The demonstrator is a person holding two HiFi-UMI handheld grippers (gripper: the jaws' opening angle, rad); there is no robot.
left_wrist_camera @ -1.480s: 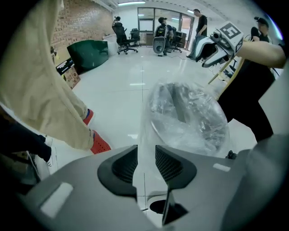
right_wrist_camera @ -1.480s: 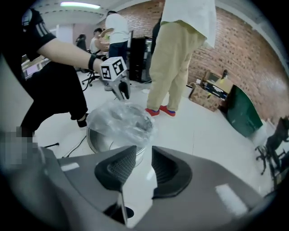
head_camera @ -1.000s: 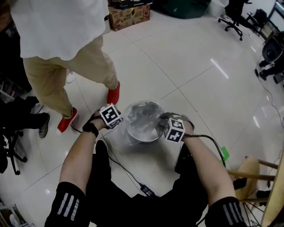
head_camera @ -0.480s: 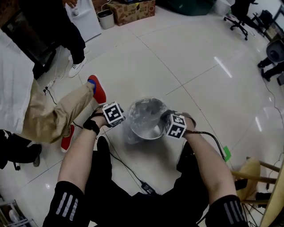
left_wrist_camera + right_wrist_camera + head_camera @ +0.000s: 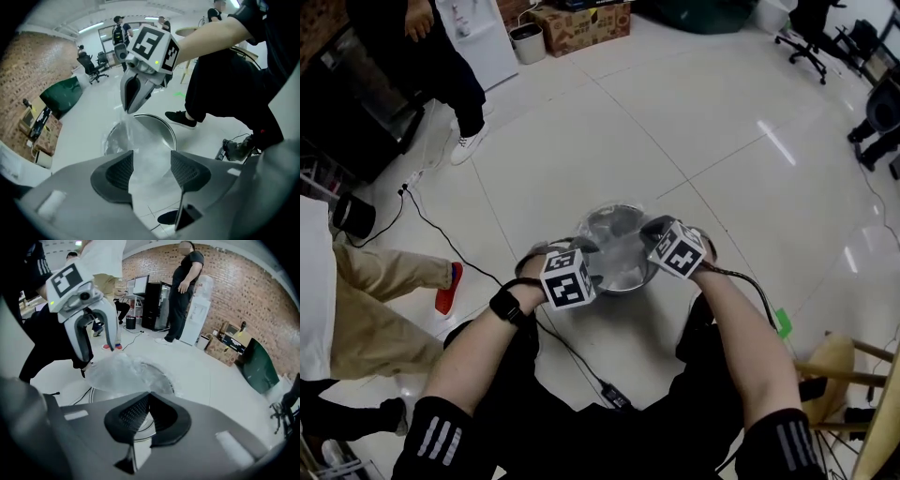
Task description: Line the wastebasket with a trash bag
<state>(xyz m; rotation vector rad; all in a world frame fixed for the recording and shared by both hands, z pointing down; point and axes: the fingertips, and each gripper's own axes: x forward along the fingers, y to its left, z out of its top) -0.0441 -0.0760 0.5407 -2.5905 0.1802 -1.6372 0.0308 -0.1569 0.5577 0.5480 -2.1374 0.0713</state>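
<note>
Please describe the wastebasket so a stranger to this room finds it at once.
On the white tiled floor, just ahead of the camera wearer, a round wastebasket stands between the left gripper and the right gripper. Unlike the small bin far off by the cardboard box, it is shiny metal with a clear trash bag over it.

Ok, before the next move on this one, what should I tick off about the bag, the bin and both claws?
1. Grip of right claw on clear plastic trash bag: ok, shut on the film.
2. Grip of left claw on the bag: not ok. Its jaws have just been opening, and the film lies between them unpressed.
3. Bag folded over the rim of the round metal wastebasket: not ok, part of the rim shows bare.
4. Wastebasket upright on white tiled floor: ok.
5. Bystander's red shoe apart from the wastebasket: ok.
</note>
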